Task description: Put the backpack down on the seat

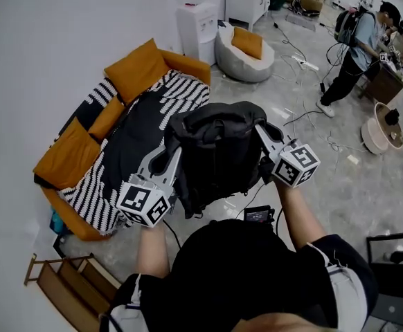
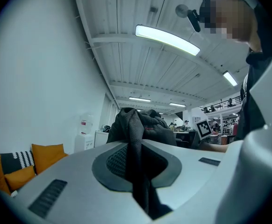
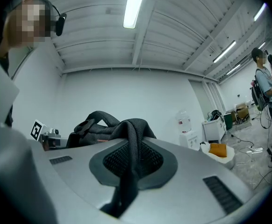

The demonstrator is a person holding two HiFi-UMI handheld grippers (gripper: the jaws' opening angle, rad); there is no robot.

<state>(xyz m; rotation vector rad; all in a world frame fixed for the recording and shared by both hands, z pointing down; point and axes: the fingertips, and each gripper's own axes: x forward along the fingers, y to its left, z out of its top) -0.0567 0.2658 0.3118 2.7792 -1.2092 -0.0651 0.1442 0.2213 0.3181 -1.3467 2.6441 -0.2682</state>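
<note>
Two pinched straps (image 2: 136, 162) (image 3: 131, 157), gripper views only

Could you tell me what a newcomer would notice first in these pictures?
A black backpack hangs mid-air at the centre of the head view, clamped on either side by the left gripper and right gripper. Beyond it, at the left, stands an orange sofa draped with a striped blanket.

The backpack (image 1: 215, 154) is black, the sofa (image 1: 68, 159) orange with a black-and-white striped throw (image 1: 91, 199), the beanbag (image 1: 237, 65) white.
</note>
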